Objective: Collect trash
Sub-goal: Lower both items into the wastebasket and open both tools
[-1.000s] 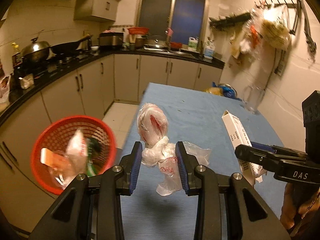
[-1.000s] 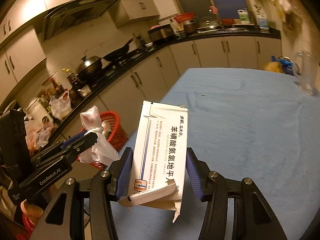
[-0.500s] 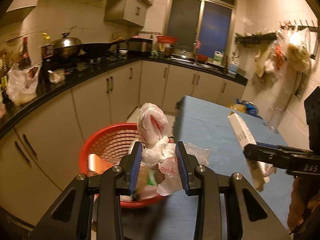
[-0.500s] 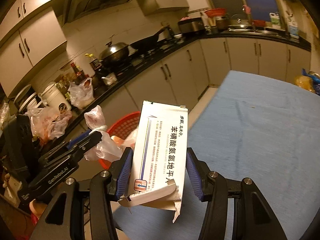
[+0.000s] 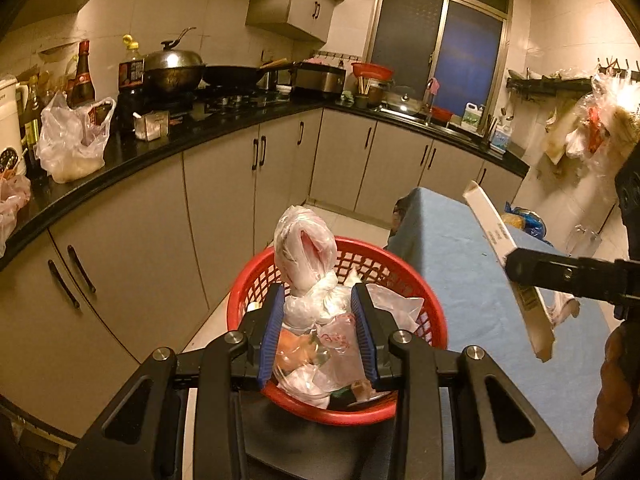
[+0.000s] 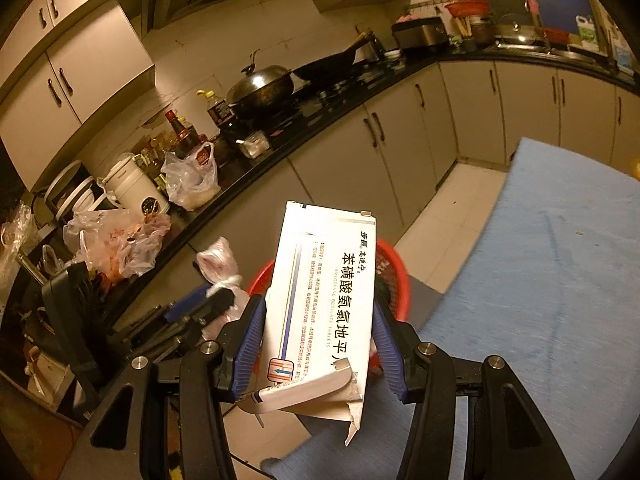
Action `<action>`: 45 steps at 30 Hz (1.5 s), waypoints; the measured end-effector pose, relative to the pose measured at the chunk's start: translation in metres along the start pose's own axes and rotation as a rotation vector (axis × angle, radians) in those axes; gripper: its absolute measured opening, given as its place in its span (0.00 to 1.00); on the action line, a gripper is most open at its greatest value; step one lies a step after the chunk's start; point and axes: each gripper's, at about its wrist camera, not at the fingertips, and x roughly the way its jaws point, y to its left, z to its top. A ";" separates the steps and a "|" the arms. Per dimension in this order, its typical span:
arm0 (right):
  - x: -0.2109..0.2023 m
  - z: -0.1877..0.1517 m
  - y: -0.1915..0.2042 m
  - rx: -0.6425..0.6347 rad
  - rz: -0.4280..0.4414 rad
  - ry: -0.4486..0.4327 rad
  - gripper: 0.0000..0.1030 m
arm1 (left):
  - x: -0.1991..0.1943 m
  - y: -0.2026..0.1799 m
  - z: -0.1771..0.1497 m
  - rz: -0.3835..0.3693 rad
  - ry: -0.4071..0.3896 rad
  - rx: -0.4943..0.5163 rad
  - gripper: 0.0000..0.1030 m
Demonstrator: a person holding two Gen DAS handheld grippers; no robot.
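Knotted plastic bag [image 5: 306, 256]: light, soft, slippery; your left gripper [image 5: 318, 332] jaws clamp its knot over the red basket [image 5: 416, 276]. Torn carton [image 6: 324, 304]: light, crushable; your right gripper [image 6: 320, 344] jaws clamp its edges.

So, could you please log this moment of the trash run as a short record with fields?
left gripper: shut on knotted plastic bag, above the basket
right gripper: shut on torn medicine box
red basket: beside blue table, already holding wrappers
still on table: nothing visible near this end

dim kitchen, grey cabinets [image 5: 224, 200], dark window [image 5: 440, 44]
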 end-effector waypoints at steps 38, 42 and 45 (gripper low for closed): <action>0.101 0.002 -0.035 0.125 0.000 0.120 0.58 | 0.048 0.004 -0.017 0.020 0.107 0.034 0.35; 0.098 0.002 -0.036 0.125 0.002 0.116 0.58 | 0.046 0.000 -0.019 0.027 0.099 0.040 0.39; 0.095 0.001 -0.038 0.130 0.007 0.108 0.59 | 0.048 0.000 -0.020 0.029 0.107 0.033 0.41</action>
